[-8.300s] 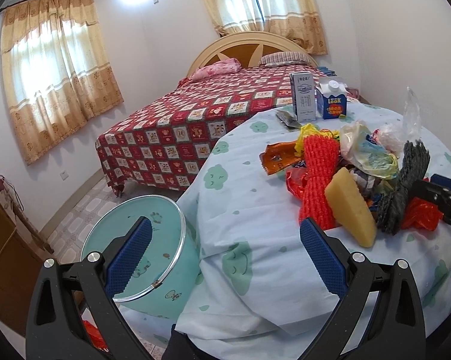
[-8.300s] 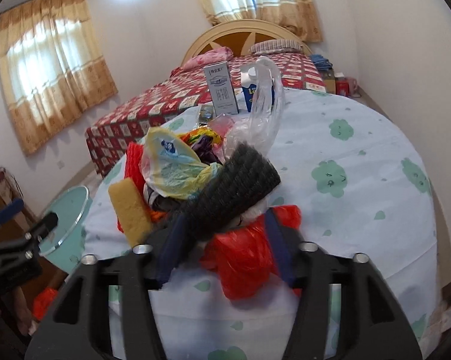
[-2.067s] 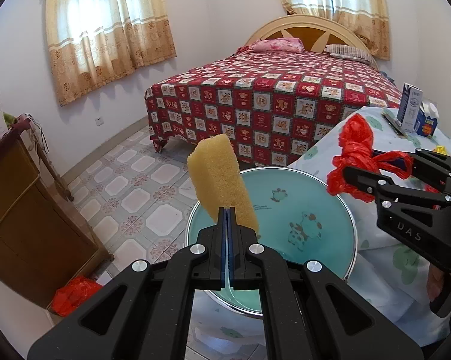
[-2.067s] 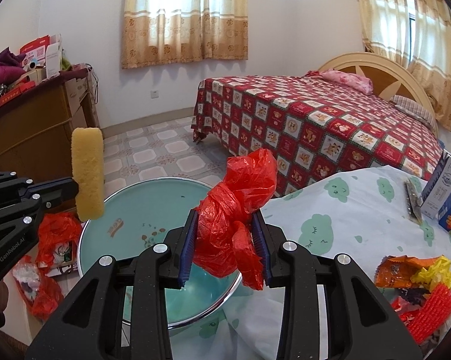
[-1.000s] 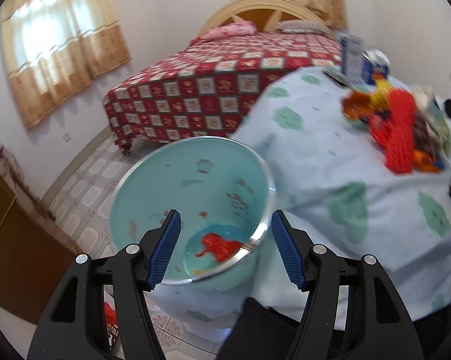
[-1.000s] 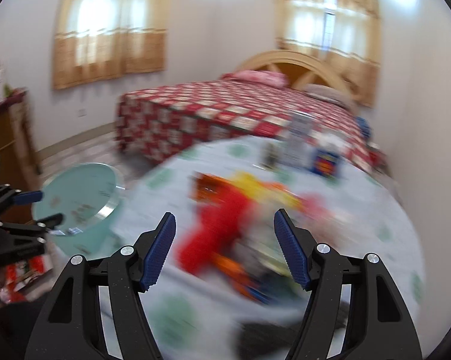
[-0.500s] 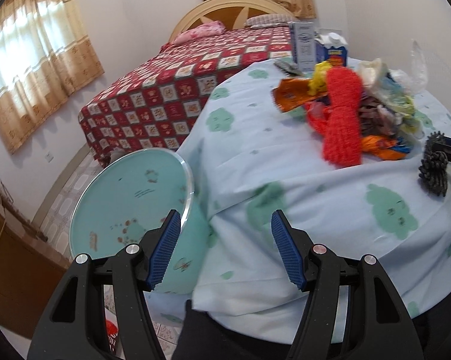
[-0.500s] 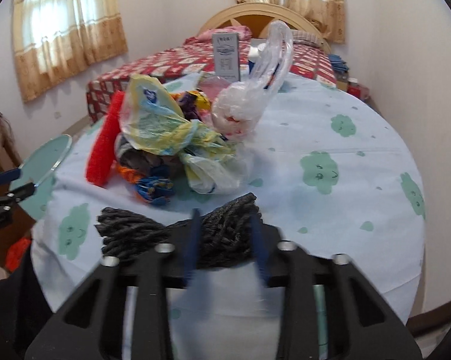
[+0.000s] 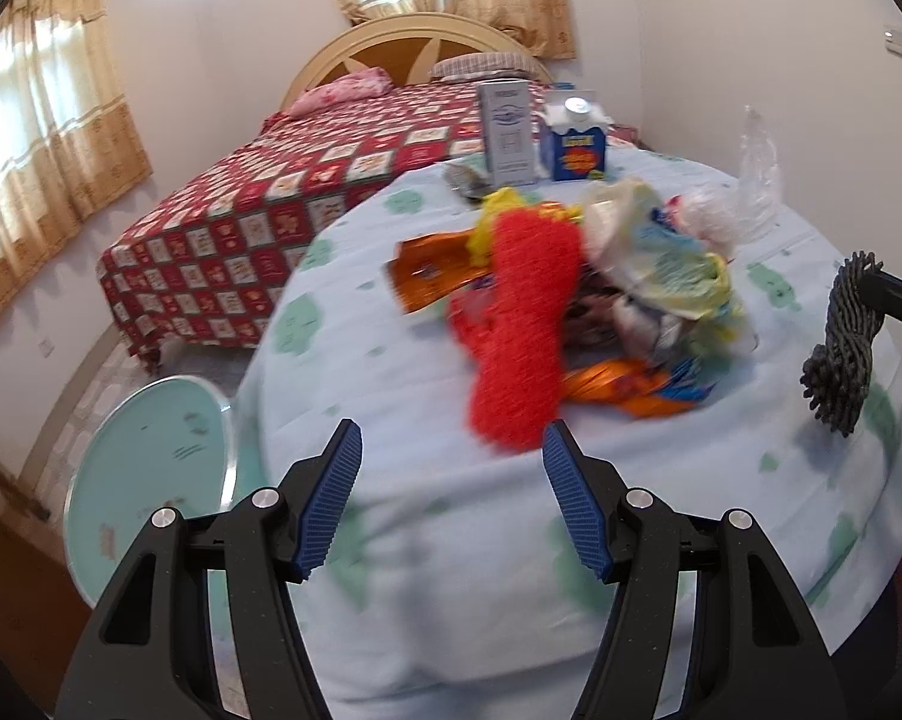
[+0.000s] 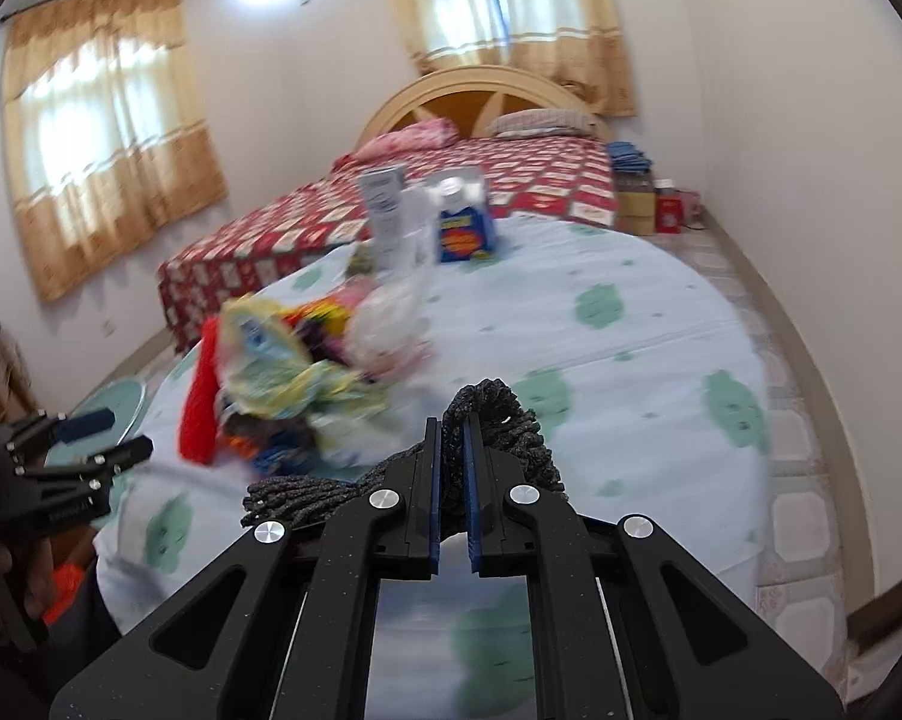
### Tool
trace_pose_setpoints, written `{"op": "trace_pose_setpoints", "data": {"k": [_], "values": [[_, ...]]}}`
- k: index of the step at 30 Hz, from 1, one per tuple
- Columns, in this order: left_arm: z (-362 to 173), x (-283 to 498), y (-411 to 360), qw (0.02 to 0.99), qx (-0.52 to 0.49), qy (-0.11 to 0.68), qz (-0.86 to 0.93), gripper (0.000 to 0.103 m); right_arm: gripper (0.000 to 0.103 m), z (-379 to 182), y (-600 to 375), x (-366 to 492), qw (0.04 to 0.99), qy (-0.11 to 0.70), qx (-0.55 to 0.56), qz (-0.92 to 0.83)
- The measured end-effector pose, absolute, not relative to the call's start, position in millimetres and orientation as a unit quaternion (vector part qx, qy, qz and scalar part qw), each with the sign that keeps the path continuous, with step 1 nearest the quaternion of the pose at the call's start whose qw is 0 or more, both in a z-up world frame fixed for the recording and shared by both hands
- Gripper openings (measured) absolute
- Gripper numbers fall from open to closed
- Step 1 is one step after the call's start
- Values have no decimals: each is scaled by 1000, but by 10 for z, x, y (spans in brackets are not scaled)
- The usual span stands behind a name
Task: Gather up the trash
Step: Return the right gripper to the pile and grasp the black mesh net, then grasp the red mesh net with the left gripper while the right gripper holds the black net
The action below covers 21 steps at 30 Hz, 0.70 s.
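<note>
Right gripper (image 10: 451, 450): low centre of the right wrist view; its blue pads had just clamped together on a dark grey twisted mesh bundle (image 10: 499, 420), which stuck out above and to the left of the jaws.
Same bundle from the left: the dark bundle hung at the right edge of the left wrist view, raised off the cloth.
Left gripper (image 9: 451, 480): bottom centre of the left wrist view; jaws stood apart with nothing between them, over the near edge of the table.
Table (image 9: 390, 360): round, under a pale blue cloth with green patches.
Trash pile (image 9: 601, 282): centre of the frame on the cloth; a red mesh piece (image 9: 517, 324), orange wrappers and crumpled plastic bags, blurred.
Bin (image 9: 150, 468): teal, lower left of the frame, on the floor just beside the table.
Cartons (image 9: 541, 132): two, upright, at the table's far edge.
Bed (image 9: 270, 192): red patchwork cover, upper left, beyond the table.
</note>
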<state>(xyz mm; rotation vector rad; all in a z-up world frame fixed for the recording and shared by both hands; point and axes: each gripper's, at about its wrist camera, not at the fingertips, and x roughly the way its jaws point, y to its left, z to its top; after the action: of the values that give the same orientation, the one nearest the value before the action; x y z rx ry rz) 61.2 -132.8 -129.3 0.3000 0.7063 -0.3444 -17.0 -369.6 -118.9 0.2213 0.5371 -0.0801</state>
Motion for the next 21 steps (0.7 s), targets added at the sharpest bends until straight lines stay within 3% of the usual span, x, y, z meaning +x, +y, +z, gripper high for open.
{"op": "trace_pose_setpoints", "data": {"k": [2, 6, 11, 21], "values": [[-1344, 688, -1429, 910, 143, 348, -172, 58, 7, -1210, -3761, -169, 956, 265, 117, -44], [-1496, 857, -1551, 896, 142, 376, -186, 18, 7, -1233, -3738, -172, 956, 262, 125, -35], [-1425, 819, -1482, 896, 147, 369, -199, 1, 8, -1100, -3591, -179, 962, 246, 121, -12], [-1109, 728, -948, 912, 131, 346, -178, 1, 8, -883, -3157, -49, 968, 228, 98, 26]]}}
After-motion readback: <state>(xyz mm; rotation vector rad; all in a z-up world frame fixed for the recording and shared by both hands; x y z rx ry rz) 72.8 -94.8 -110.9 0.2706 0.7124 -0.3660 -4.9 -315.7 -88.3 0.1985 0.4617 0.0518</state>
